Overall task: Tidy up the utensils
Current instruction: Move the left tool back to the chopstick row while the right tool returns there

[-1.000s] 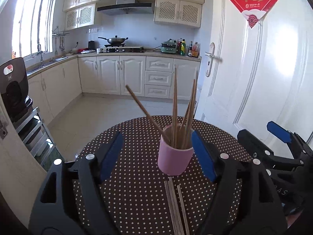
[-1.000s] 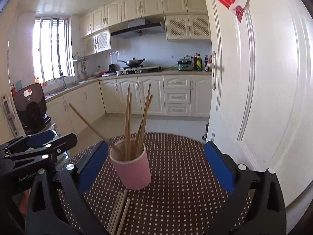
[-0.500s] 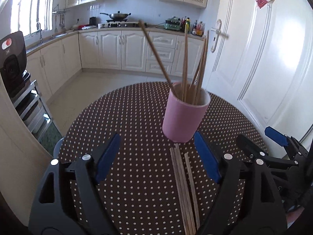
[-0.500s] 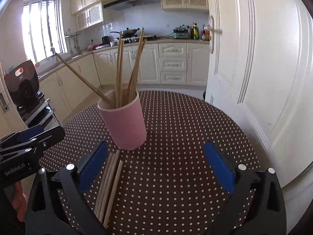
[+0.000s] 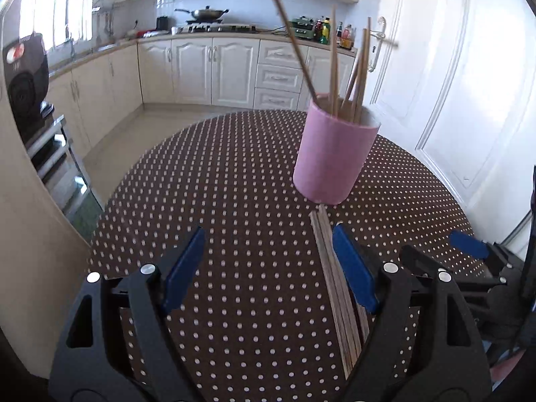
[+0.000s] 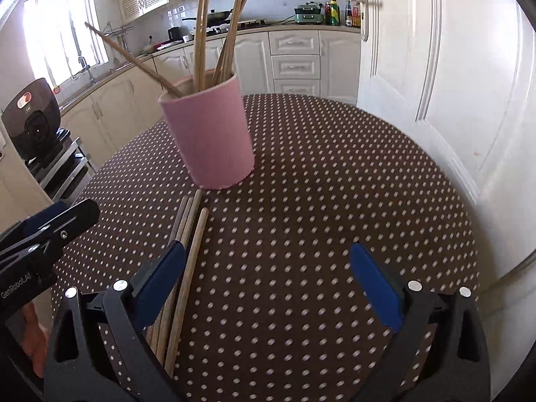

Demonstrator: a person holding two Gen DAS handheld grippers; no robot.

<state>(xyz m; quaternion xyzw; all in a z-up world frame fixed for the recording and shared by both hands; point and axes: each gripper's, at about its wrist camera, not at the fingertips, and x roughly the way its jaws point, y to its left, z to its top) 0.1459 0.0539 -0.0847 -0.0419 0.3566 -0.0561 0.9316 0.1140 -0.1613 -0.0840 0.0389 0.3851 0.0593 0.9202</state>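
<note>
Left gripper wide open, empty, lower centre; right gripper likewise; loose chopsticks beside cup.

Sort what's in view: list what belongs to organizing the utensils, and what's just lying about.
Job:
pink cup
chopsticks in the cup
loose chopsticks on the table
left gripper, open
right gripper, open

Lying about:
wok
bottles
black appliance

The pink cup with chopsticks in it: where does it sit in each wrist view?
Left wrist: pink cup right of centre, upper half.
Right wrist: pink cup left of centre, upper half.
Shared landmark: the loose chopsticks lying on the dotted tablecloth, just in front of the cup.
</note>
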